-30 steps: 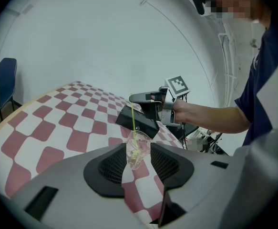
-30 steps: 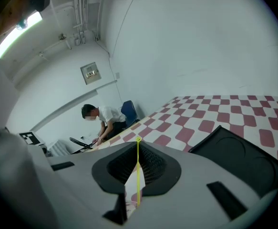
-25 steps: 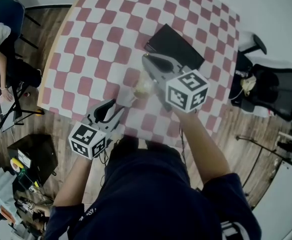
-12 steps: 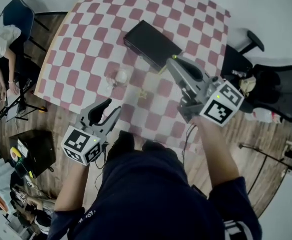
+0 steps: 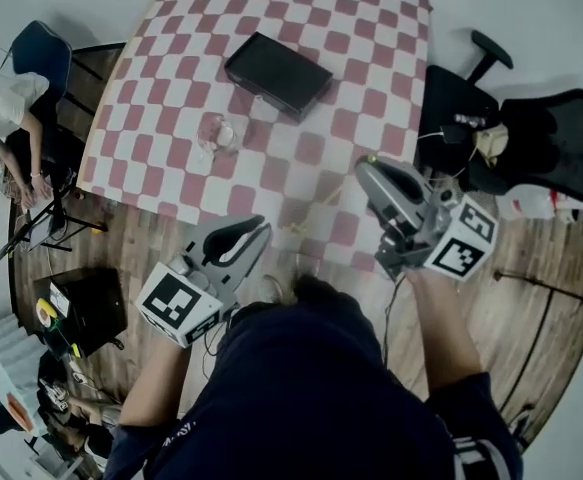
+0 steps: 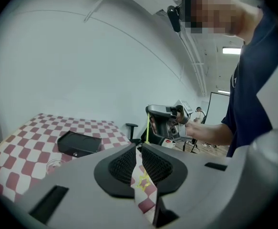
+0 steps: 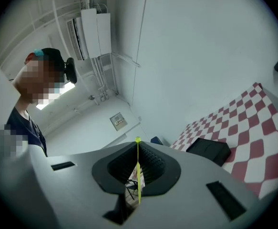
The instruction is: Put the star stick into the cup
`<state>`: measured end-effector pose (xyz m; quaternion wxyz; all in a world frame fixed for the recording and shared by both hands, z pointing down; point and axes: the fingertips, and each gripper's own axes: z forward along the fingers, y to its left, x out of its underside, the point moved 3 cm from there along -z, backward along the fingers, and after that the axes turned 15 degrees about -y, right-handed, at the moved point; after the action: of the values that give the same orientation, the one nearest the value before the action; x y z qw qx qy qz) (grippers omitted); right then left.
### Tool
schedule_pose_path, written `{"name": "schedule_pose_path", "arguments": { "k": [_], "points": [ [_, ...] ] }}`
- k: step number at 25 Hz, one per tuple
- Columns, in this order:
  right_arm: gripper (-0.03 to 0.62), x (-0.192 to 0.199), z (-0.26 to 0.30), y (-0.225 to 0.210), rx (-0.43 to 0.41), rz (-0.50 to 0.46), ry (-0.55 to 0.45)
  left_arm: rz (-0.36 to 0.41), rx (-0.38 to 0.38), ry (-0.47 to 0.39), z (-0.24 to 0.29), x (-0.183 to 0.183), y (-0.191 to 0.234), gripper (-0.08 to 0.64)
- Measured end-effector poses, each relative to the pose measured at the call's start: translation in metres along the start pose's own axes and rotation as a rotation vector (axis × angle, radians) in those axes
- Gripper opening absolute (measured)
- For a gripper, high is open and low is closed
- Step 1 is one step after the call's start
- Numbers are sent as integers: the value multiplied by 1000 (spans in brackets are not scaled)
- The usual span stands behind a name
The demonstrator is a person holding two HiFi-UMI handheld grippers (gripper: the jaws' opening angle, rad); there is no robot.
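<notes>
The person is holding both grippers close in front of the body, at the near edge of the checked table [image 5: 371, 98]. The left gripper [image 5: 254, 228] is hanging over the wooden floor just short of that edge. Its jaws are closing, with only a narrow slit left between the pads and nothing pinched there. Through the slit a small yellow star [image 6: 143, 182] is showing against the checked cloth, and I cannot tell whether it is lying on the cloth or joined to anything. The right gripper [image 5: 364, 168] is hovering over the table's near right part, and its jaws are clenching the star stick [image 7: 138, 171]. This thin yellow-green rod is running straight up between the pads, with a small ball tip poking out above them. Farther in, the clear cup [image 5: 218, 133] is standing upright on the left half of the table, well apart from both grippers. Beyond the cup, a flat black box [image 5: 277, 72] is lying near the table's far side. Off the table's right side, a black office chair [image 5: 541, 158] is standing on the floor, and at the far left a person [image 5: 1, 118] is sitting.
</notes>
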<state>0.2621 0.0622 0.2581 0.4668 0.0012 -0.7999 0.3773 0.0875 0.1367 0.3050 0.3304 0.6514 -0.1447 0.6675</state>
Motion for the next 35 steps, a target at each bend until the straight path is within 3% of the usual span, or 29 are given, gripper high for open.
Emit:
{"name": "schedule_pose_path", "arguments": {
  "k": [4,12,17,26,35],
  "points": [
    [21,36,-19,37,16,36,14,33,-5,-52,-32,0,-22,38],
    [21,86,-38,154,6,-40,11,19,8,-132,-135,19,-68,31],
    [21,113,-55,208,-21,-92,76,31,-42,-166,-180,21,-101,31],
    [21,130,-131,260,-79,-271,207,81,-248,-271,-190,11,-164,31],
    [21,125,-187,272,-157,-300,252,101,-315,-272,-190,22,-244,31]
  ]
}}
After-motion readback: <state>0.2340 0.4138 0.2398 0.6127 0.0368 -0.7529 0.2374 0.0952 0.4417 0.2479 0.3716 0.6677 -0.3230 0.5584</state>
